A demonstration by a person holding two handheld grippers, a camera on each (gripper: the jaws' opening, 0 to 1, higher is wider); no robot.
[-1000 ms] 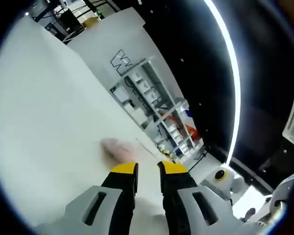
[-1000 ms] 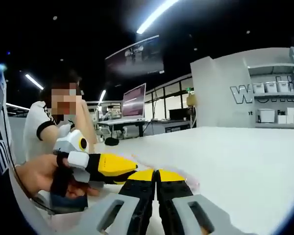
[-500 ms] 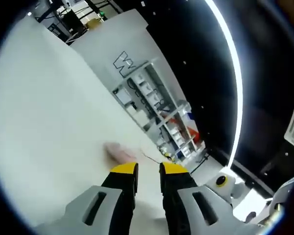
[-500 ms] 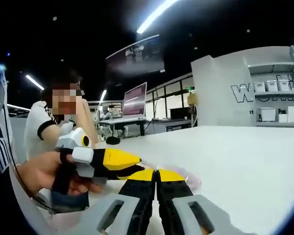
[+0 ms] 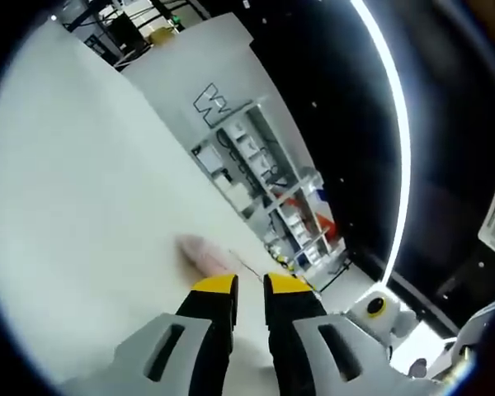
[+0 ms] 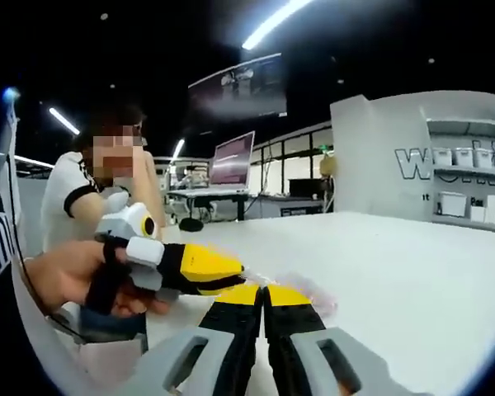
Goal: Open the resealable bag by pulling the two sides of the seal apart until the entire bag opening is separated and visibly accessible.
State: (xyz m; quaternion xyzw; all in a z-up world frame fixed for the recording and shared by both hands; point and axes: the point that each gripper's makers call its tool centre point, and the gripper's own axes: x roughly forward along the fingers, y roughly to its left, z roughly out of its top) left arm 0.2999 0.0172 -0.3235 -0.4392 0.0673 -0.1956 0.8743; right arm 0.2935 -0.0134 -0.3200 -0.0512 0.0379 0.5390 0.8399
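A: Big dim hall, strip lights overhead, shelving on a white wall, and a broad white table (image 6: 412, 264) in front of us; now to the tongs.

B: Right gripper (image 6: 264, 290) first; its yellow-tipped jaws are pressed together, and the clear film at the tips suggests they pinch an edge of the resealable bag (image 6: 309, 290), though the film is too faint to be sure.

A: And the left gripper (image 5: 250, 285)?

B: In the left gripper view its jaws stand slightly apart, gripping nothing I can make out; in the right gripper view it comes in from the left, held in a hand (image 6: 78, 276), its tips just beside the right pair.

A: Where's the bag?

B: Flat on the table just beyond both sets of tips; a pale pinkish patch under thin film (image 5: 205, 252).

A: How will it handle?

B: Light, limp and slippery, I'd judge; take each lip just by the seal, one per gripper, or the film will slide free.
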